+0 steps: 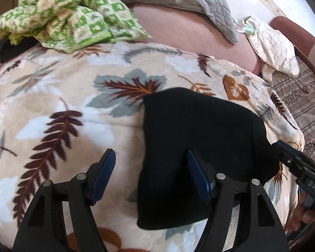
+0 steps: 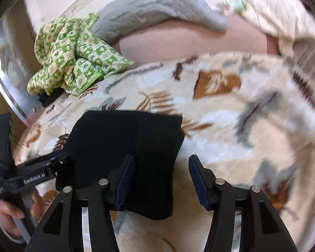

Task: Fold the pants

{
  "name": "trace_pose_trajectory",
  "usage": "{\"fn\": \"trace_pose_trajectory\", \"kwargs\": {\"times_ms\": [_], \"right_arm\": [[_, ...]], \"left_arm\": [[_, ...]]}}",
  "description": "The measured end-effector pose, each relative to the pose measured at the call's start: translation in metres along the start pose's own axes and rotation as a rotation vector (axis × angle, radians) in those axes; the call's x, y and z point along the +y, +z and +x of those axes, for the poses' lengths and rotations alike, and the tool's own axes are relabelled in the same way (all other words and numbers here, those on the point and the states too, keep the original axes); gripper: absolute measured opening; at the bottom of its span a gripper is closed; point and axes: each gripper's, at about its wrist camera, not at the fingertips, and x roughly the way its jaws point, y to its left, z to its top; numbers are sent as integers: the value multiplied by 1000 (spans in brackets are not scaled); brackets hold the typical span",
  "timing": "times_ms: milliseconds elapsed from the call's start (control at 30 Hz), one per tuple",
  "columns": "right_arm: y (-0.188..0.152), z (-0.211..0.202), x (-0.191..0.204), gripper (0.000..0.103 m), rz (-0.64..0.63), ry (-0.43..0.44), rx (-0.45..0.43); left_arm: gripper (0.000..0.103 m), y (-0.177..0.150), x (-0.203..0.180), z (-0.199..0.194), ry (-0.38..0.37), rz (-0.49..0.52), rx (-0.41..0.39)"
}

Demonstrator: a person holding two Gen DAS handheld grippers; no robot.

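Black pants (image 1: 199,138) lie folded on the leaf-print blanket (image 1: 73,105) (right view seems blurred); left tool (image 1: 151,168) and right tool (image 2: 161,174), 2 in all, both gape empty.

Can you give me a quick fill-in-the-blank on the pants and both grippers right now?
1. The folded pants are ____ in colour.
2. Both the left gripper and the right gripper have their jaws ____, gripping nothing.
3. The pants lie on a blanket printed with ____.
4. Beyond the blanket, the bunched cloth beside the grey pillow is cream and ____.

Missing words: black; open; leaves; green
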Motion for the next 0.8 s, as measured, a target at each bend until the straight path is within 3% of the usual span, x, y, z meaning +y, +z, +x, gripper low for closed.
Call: {"fn": "trace_pose_trajectory", "kwargs": {"times_ms": [67,267,433,533,800], "right_arm": [[3,-7,7,48,-13,29,-16],[-5,-5,26,44,-42,66,4],[-29,11,28,42,-82,0,69],[-40,18,21,42,-81,-1,63],[-24,5,20,43,-47,44,40]], "left_arm": [[70,-1,-1,-7,18,9,-21],[70,-7,-14,-9,51,59,-21],[70,-19,-23,11,61,90,29],[70,-21,-28,12,59,92,23],[70,-11,-35,0,75,135,7]]}}
